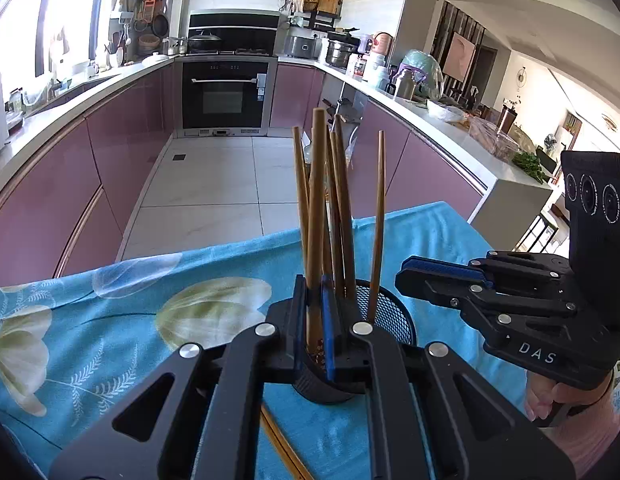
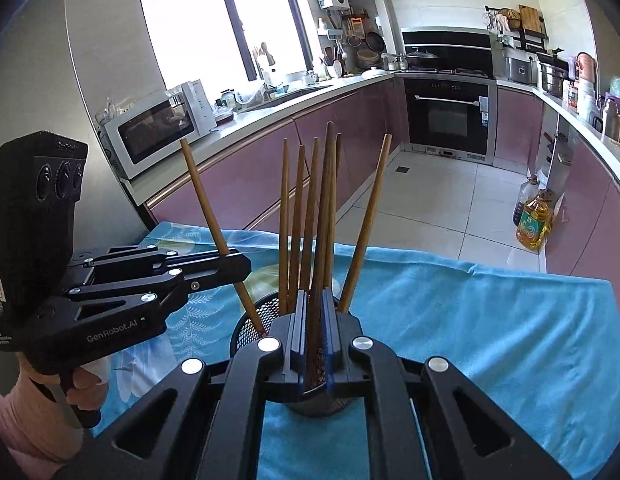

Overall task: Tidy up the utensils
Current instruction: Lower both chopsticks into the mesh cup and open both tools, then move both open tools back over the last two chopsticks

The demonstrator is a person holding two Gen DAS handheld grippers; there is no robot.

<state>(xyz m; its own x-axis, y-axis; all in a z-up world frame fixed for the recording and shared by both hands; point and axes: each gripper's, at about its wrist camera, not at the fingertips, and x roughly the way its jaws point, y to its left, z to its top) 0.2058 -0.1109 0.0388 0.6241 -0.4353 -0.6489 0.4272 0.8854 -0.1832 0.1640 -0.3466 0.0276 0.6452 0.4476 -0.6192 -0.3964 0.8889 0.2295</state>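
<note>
Chopsticks stand bunched in a black mesh holder (image 1: pixel 389 312) at the lower centre of both views, on a blue flowered cloth (image 1: pixel 110 320).

In the left wrist view the left gripper (image 1: pixel 319 284) fills the bottom centre. Its jaws are drawn narrow onto a thick, light chopstick (image 1: pixel 315 220), which rises nearly upright from between the blue pads. Just right of it, one thin stick (image 1: pixel 377 220) leans alone in the holder. The right gripper (image 1: pixel 405 276) reaches in from the right edge, its tip just beside the holder's rim and its jaws close together. A loose pair (image 1: pixel 282 448) lies flat on the cloth at the bottom edge, under the left gripper.

In the right wrist view the right gripper (image 2: pixel 314 296) sits bottom centre over the holder (image 2: pixel 250 316). Its jaws are pinched narrow on a dark chopstick (image 2: pixel 323 220), whose speckled lower end shows between the pads. The left gripper (image 2: pixel 234 260) comes in from the left. The chopstick (image 2: pixel 202 196) it grips tilts toward the upper left, with its lower end inside the holder. The other sticks fan upward around the dark one, and the cloth (image 2: pixel 469 320) spreads to the right.
</note>
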